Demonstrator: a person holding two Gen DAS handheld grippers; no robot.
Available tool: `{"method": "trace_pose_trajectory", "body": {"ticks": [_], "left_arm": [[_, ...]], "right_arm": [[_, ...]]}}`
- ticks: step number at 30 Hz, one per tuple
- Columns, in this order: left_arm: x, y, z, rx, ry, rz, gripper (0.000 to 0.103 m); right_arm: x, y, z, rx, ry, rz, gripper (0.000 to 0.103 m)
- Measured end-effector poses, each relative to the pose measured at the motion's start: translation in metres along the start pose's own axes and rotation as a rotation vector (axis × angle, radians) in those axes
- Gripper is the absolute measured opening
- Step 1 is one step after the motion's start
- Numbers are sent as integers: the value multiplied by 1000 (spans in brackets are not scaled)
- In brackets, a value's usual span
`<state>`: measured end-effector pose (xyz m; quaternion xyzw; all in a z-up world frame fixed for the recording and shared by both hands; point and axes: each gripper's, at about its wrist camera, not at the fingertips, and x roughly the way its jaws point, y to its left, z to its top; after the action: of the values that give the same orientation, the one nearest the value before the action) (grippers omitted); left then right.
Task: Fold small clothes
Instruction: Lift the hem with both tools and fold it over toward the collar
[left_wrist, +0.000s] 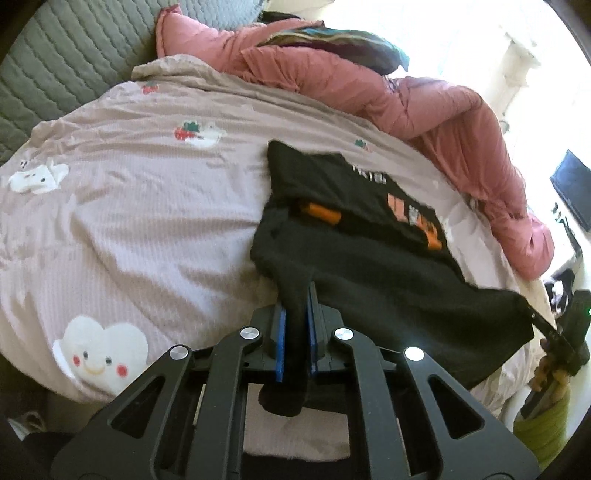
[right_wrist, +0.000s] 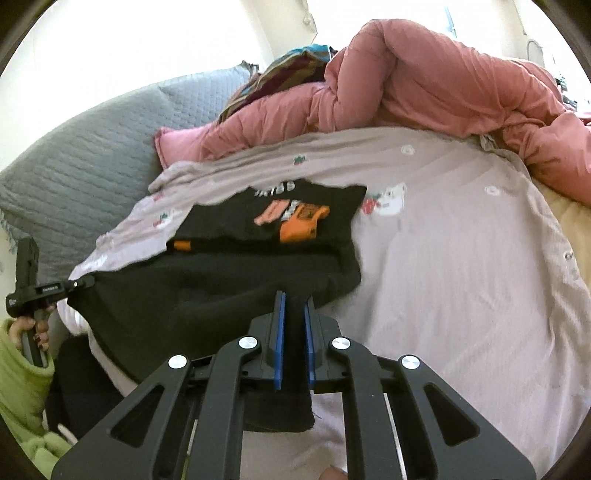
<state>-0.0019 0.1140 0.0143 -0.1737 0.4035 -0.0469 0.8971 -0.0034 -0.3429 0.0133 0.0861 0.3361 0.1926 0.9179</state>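
You are holding a black T-shirt (left_wrist: 369, 258) with an orange print across a mauve bedsheet (left_wrist: 129, 206); its far part is lying on the sheet, while the near edge is hanging lifted between your two tools; the left gripper (left_wrist: 295, 328) is clamped on one near corner, with black cloth bunched between the blue pads (left_wrist: 281, 339) and a tail of it drooping behind them; the right gripper (right_wrist: 293, 332) is pinching the opposite near corner in the same way; judging by how the hem is sagging between the two grips, the fabric is light, limp and stretchy, so it is likely going to swing and crumple rather than keep a crease by itself; it is not fragile, but a shallow bite could be slipping off thin knit, so a deep hold at the corners seems best; the pink duvet (right_wrist: 424, 85) is heaped along the far side, near the shirt's printed end, and you are probably wanting to lay the fold short of it.
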Motion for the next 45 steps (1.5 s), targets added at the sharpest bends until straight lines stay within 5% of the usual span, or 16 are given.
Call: {"method": "trace_pose_trajectory", "body": {"ticks": [19, 34, 45], "left_arm": [[52, -2, 105, -75, -83, -16, 3], [144, 13, 147, -183, -22, 10, 3], [184, 34, 143, -197, 23, 26, 5]], "right_arm": [[61, -24, 90, 68, -98, -63, 8], [155, -53, 124, 117, -7, -149, 8], [213, -81, 116, 220, 123, -173, 9]]}}
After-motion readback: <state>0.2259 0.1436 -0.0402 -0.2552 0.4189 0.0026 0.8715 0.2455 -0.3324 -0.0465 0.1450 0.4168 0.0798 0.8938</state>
